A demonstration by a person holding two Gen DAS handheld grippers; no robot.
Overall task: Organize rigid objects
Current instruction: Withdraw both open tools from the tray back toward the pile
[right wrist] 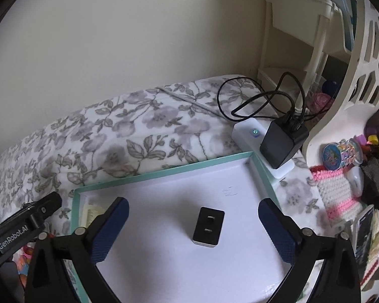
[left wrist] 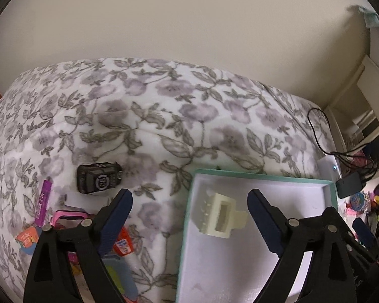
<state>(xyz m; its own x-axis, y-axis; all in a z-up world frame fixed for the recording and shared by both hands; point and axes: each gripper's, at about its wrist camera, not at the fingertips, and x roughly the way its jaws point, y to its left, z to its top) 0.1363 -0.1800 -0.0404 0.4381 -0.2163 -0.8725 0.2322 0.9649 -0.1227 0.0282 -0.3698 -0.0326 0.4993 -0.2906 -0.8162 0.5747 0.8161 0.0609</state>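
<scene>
Over on the far left of the floral purple-and-grey bedspread (left wrist: 144,116), a jumble of small things lies waiting: a slim purple tube (left wrist: 43,202), a pink-framed rectangular gadget (left wrist: 67,218) and an orange-and-white packet (left wrist: 123,243), all close together. Just beyond them sits a small black toy car (left wrist: 99,180), alone on the cover, apart from the pile.

Moving right, the left gripper (left wrist: 189,199) hangs over the edge of a shallow mint-green cardboard box with a white floor (left wrist: 262,175), its blue-padded jaws spread wide and holding nothing. Between those jaws, lying loose on the box floor near the left wall, is a cream plastic claw hair clip (left wrist: 221,216), touched by neither pad.

Further right, inside the same box, a small black plug adapter with two metal prongs (right wrist: 208,227) lies flat on the white floor, prongs up. The right gripper (right wrist: 193,212) hovers above it, jaws at full stretch, both pads well clear of the adapter. Empty as well.

Past the box's right corner, a white power bank with a glowing blue button (right wrist: 250,132) rests against the rim, a black charger block (right wrist: 281,142) propped on it, its black cable (right wrist: 240,101) looping over the bedspread.
</scene>
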